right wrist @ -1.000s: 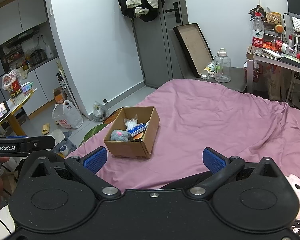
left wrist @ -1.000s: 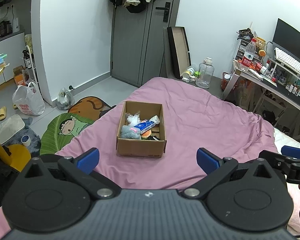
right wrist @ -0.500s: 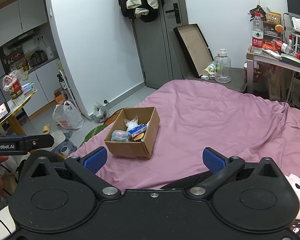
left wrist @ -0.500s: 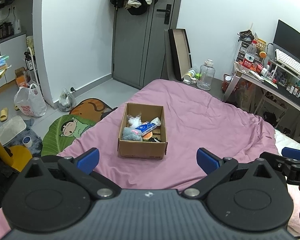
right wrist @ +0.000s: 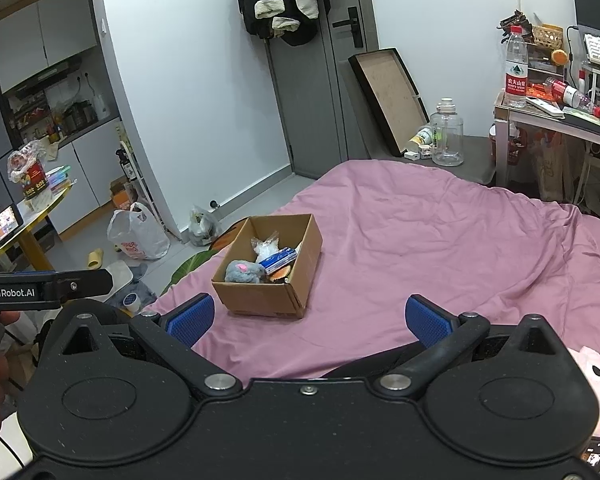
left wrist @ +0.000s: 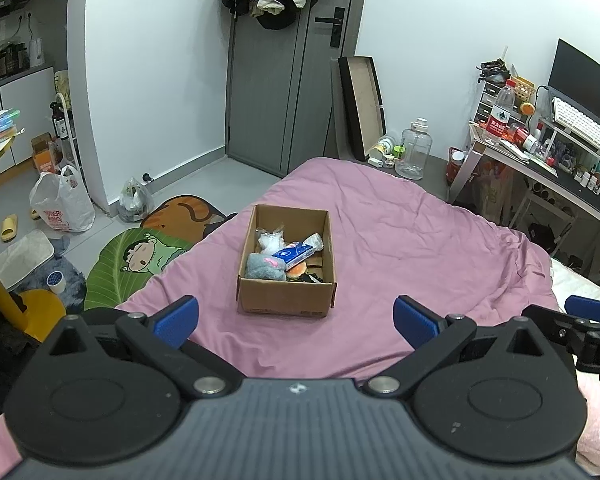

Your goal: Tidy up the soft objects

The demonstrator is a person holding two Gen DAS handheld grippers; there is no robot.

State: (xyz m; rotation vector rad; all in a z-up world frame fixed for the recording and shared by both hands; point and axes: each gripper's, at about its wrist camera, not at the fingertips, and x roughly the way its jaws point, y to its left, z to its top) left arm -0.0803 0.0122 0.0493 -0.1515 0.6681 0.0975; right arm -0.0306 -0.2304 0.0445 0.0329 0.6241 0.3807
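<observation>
A cardboard box point(left wrist: 286, 298) stands on the pink bedspread point(left wrist: 400, 248) near the bed's foot. It holds a grey plush point(left wrist: 263, 267), a blue tissue pack point(left wrist: 296, 252), a clear bag and an orange item. It also shows in the right wrist view point(right wrist: 260, 296). My left gripper point(left wrist: 296, 318) is open and empty, just short of the box. My right gripper point(right wrist: 308, 320) is open and empty, to the box's right and short of it. A pink plush point(right wrist: 596, 376) lies at the lower right of the right wrist view.
A desk point(left wrist: 556, 168) with bottles and a keyboard stands right of the bed. A grey door point(left wrist: 276, 92), a leaning frame point(left wrist: 360, 104) and a water jug point(left wrist: 414, 152) are beyond it. Floor mats point(left wrist: 140, 256) and bags point(left wrist: 60, 204) lie to the left.
Both grippers have stayed open. The left wrist view has drawn back and risen slightly, so the box sits a little farther away. The right view has barely shifted.
</observation>
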